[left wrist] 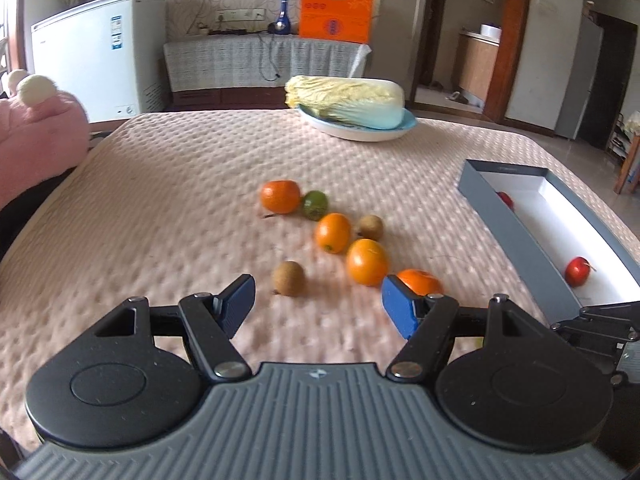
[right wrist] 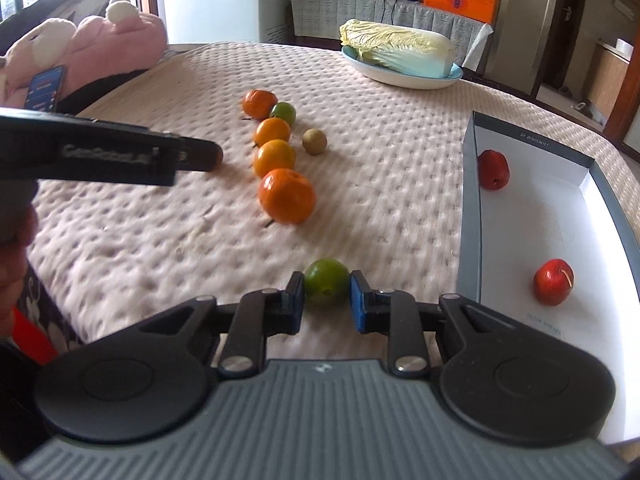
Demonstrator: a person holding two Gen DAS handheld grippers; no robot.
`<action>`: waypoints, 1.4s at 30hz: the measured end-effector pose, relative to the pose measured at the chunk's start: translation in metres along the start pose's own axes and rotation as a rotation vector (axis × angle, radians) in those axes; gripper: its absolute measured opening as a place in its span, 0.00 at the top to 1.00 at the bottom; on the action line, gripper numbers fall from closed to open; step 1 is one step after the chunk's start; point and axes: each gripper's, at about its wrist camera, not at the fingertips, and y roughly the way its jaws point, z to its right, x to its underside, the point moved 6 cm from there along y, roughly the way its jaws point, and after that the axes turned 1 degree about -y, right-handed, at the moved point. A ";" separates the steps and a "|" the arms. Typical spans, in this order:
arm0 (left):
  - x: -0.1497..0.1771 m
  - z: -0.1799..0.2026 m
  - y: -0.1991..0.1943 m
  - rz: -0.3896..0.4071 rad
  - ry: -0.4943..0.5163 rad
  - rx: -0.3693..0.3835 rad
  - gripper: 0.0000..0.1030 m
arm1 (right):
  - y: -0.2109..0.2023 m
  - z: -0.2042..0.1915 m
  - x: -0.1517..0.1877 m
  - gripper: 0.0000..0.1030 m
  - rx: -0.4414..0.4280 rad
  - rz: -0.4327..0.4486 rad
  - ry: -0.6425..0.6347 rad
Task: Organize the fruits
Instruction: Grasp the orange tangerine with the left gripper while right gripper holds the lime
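- Done so far: two red fruits lie in the grey box (right wrist: 472, 208) that sits at the desk's right edge, one red fruit (right wrist: 493, 169) in its far corner against the left wall, the other red fruit (right wrist: 553, 282) nearer, on the white floor of the box. Nothing else is in the box as far as the pictures show.
- In hand: the right gripper (right wrist: 326, 300) has its fingers clamped on a green fruit (right wrist: 327, 286) near the desk's front edge, just left of the box. The fruit seems still to be at the level of the cloth; whether it is lifted I cannot tell.
- The left gripper (left wrist: 318, 300) has its fingers well apart and holds nothing. It hovers over the middle of the desk, with a brown fruit (left wrist: 288, 278) just beyond the gap between them.
- Left on the pink quilted desk (left wrist: 160, 200): a row of four orange fruits, the nearest orange (right wrist: 287, 195) being the largest, a second green fruit (right wrist: 283, 113) beside the farthest orange (right wrist: 259, 103), and another brown fruit (right wrist: 314, 141) to the right of the row.
- A cabbage (right wrist: 400, 50) on a blue plate (right wrist: 400, 77) stands at the far edge; it looks outside the job.
- Judgement: the task is at an early stage, with roughly a quarter of the fruit boxed or gripped and most of it still loose.
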 end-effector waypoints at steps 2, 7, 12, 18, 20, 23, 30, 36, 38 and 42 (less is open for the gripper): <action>0.001 0.011 0.004 -0.006 0.012 0.015 0.27 | -0.002 0.002 0.002 0.74 -0.007 -0.002 -0.002; 0.004 0.032 0.015 -0.014 0.033 0.028 0.27 | -0.006 0.002 0.005 0.74 -0.009 0.001 -0.018; 0.009 0.043 0.029 -0.043 0.037 0.031 0.27 | -0.005 0.002 0.005 0.73 -0.009 -0.001 -0.012; 0.014 0.055 0.041 -0.060 0.058 0.031 0.27 | -0.005 0.002 0.004 0.73 -0.012 -0.004 -0.021; 0.014 0.053 0.044 -0.065 0.040 0.039 0.28 | -0.005 0.002 0.004 0.73 -0.011 -0.004 -0.021; 0.014 0.052 0.049 -0.068 0.016 0.044 0.31 | -0.005 0.002 0.004 0.73 -0.012 -0.004 -0.022; 0.012 0.055 0.053 -0.064 0.001 0.090 0.57 | -0.005 0.003 0.004 0.73 -0.012 -0.004 -0.023; 0.013 0.057 0.052 -0.066 0.010 0.095 0.58 | -0.005 0.003 0.003 0.73 -0.008 -0.002 -0.023; 0.012 0.056 0.051 -0.069 0.002 0.098 0.58 | -0.005 0.002 0.003 0.73 -0.008 -0.001 -0.023; 0.009 0.050 0.046 -0.061 0.001 0.088 0.58 | -0.005 0.002 0.001 0.73 -0.005 0.001 -0.021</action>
